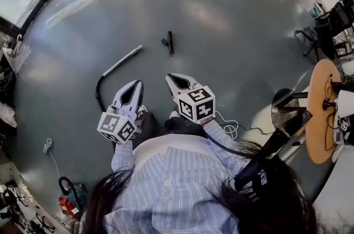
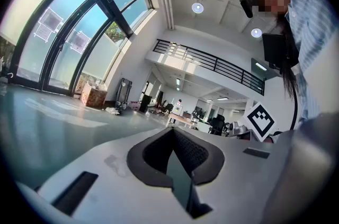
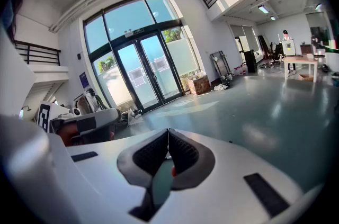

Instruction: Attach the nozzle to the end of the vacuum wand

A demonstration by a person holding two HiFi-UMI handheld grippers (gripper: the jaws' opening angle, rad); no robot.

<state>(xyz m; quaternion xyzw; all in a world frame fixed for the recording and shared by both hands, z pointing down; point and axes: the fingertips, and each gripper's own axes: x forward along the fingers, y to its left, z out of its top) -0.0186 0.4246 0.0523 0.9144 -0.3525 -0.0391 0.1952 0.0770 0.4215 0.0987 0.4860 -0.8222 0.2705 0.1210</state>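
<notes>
- The nozzle [image 1: 169, 42] lies on the floor [image 1: 232, 11], near but apart from the vacuum wand [image 1: 123, 60], whose black hose [image 1: 99, 92] curves back toward the person.
- The left tool [image 1: 136, 84] and the right tool [image 1: 171, 77] are both pinched fully together on nothing, held close to the body.
- Judging by this, nothing is joined yet: picking up both parts, aligning them and pushing them together all remain.

The vacuum wand [image 1: 123, 60] lay on the floor [image 1: 221, 17] ahead of the person [image 1: 177, 183]. The nozzle [image 1: 169, 42] lay to its right, apart from its end. The left gripper [image 1: 136, 84] and right gripper [image 1: 171, 77] were side by side nearer the person. A table [image 1: 319, 117] stood far right.
</notes>
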